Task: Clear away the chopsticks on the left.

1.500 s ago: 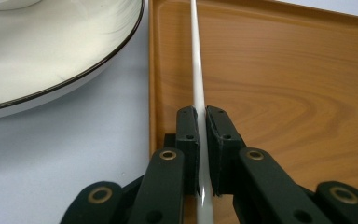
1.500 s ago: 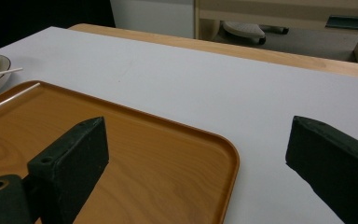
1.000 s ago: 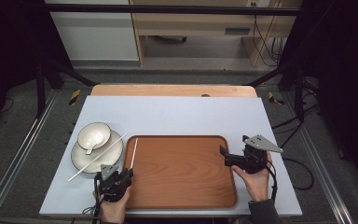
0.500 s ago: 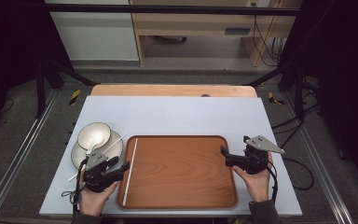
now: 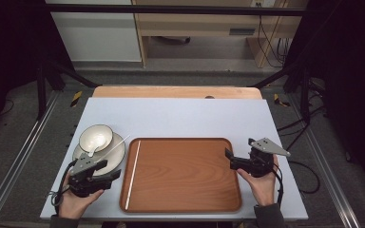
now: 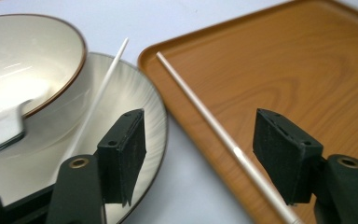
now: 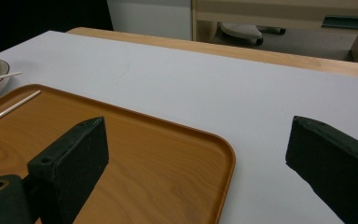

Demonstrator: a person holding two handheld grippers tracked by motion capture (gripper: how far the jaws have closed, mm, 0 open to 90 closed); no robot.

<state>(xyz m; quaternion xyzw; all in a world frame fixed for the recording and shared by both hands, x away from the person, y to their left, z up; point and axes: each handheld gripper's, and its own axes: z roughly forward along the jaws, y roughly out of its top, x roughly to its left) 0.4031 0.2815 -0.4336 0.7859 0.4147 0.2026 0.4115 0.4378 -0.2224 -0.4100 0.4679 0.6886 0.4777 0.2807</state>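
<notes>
Left gripper [image 5: 105, 176], jaws just opened and empty, hovers over the plate [image 5: 114, 154] rim. One chopstick [image 5: 132, 175] lies along the tray's [image 5: 190, 175] left edge; the other [image 5: 108, 148], apparently, rests across the plate. Right gripper [image 5: 229, 159] jaws gape, empty.

Dim workroom around a pale-topped table

The table [image 5: 180, 116] stands on grey floor [image 5: 24, 142]; behind it are a white cabinet [image 5: 95, 33] and a wooden desk [image 5: 204, 21], with dark curtains [image 5: 9, 42] either side.

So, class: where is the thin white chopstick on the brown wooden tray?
In the high view, the thin white chopstick lies along the brown wooden tray's left edge, beside the cream plate.
</notes>
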